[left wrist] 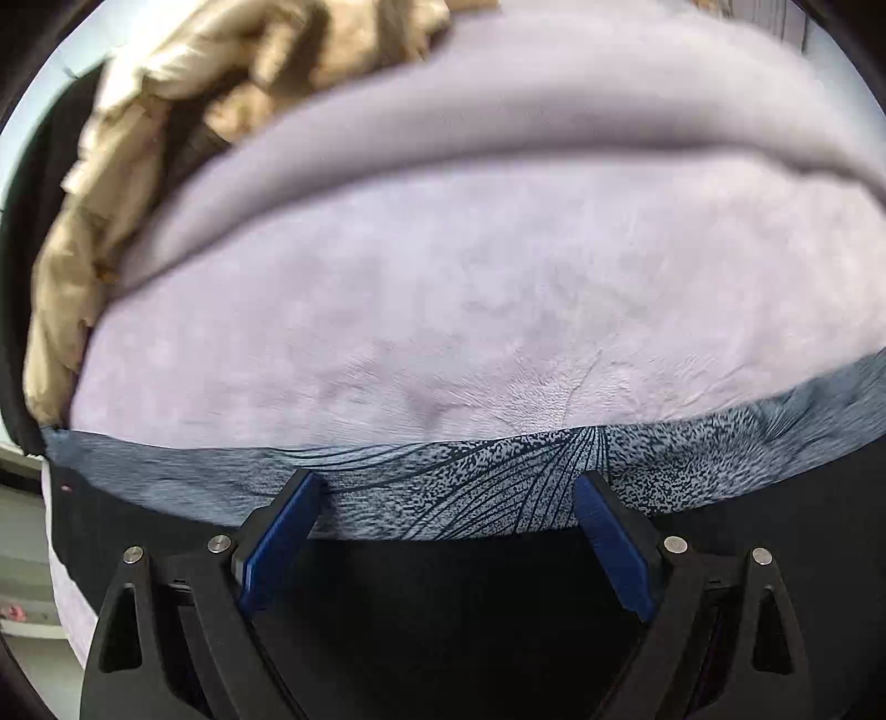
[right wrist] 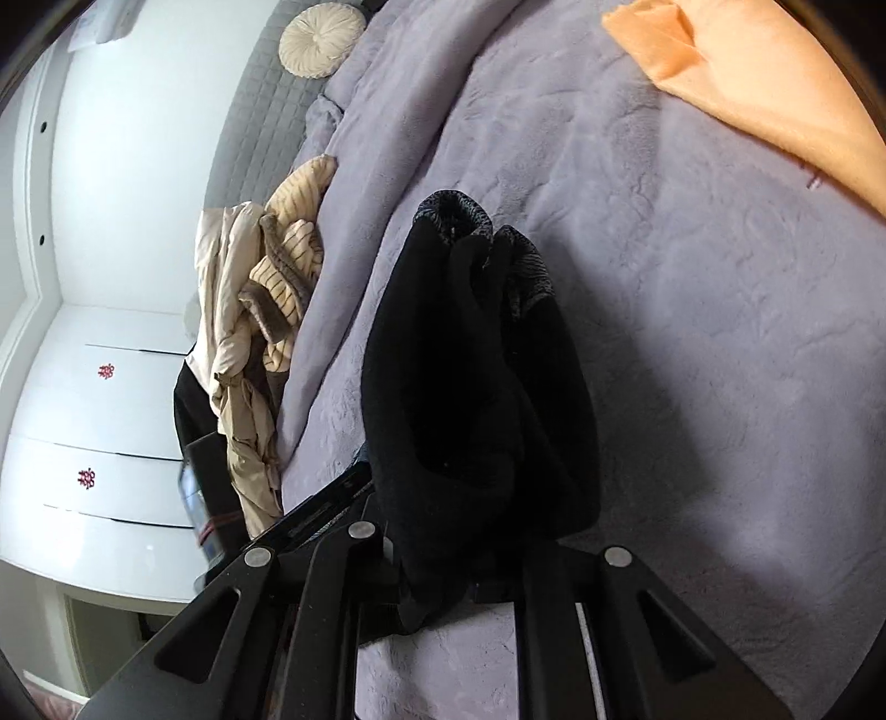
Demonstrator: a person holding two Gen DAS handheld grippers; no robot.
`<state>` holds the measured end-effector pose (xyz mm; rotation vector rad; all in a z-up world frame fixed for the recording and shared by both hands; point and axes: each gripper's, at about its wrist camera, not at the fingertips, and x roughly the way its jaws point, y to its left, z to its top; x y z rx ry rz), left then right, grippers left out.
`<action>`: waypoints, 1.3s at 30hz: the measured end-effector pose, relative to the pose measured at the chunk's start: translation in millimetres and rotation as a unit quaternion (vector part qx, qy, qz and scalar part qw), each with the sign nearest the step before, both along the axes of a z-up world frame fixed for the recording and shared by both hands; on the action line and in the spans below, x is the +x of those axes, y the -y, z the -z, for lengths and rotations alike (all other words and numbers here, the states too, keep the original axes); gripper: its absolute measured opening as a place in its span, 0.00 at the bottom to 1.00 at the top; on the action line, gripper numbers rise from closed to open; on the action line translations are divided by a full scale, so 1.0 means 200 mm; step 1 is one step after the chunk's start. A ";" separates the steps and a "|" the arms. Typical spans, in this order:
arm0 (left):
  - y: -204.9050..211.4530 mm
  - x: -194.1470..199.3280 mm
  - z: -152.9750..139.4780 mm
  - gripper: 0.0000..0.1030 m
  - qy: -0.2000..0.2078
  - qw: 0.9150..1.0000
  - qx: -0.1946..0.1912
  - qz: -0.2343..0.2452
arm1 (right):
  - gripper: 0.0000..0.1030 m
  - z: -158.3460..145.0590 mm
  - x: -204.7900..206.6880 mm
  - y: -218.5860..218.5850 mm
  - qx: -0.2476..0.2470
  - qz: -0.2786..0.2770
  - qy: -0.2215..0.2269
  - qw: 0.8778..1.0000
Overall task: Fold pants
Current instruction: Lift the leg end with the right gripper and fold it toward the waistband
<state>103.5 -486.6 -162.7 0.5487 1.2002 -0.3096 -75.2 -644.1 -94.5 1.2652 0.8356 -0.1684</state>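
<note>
Two grippers show, one per wrist view. From the left wrist, the left gripper (left wrist: 448, 498) has its blue-padded fingers (left wrist: 279, 545) spread wide with nothing between them; the tips hover at the near edge of a blue speckled sheet (left wrist: 692, 459) that runs as a band across the lower part of the frame. Beyond that band lies the lavender plush blanket (left wrist: 443, 310), with a thick rolled fold of it farther off. A crumpled beige garment (left wrist: 183, 99) sits at the far left, and dark fabric fills the near bottom of this view, though motion blur makes it hard to say whether that is the pants.

From the right wrist, the black pants (right wrist: 470, 376) hang bunched from the right gripper (right wrist: 459, 559), whose fingers are closed on the cloth and buried in it, so the tips themselves are hidden. The ribbed grey cuffs (right wrist: 459, 213) are at the far end of the bundle, over the blanket (right wrist: 692, 332). To the left, on the edge of the bed, lies a heap of clothes: a cream striped garment with grey trim (right wrist: 288, 260) and a beige one (right wrist: 232, 343). An orange cloth (right wrist: 764, 77) lies at the far right. A round cream cushion (right wrist: 321, 36) rests against the grey quilted headboard (right wrist: 255, 111) at the far left, and white drawers (right wrist: 94, 443) with small red emblems stand at the near left.
</note>
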 end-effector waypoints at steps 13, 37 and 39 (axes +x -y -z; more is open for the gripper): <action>-0.24 -0.43 -0.11 0.95 -0.023 0.997 -0.025 0.074 | 0.14 -0.17 0.08 -0.10 -0.040 -0.028 0.014 0.999; -1.73 -0.01 -0.42 0.95 -0.038 0.995 -0.054 -0.075 | 0.29 0.00 1.05 -2.06 -0.429 -0.328 -0.219 0.812; -1.79 0.01 -0.42 0.95 -0.037 0.994 -0.053 -0.085 | 0.37 -0.03 1.06 -2.18 -0.481 -0.345 -0.227 0.773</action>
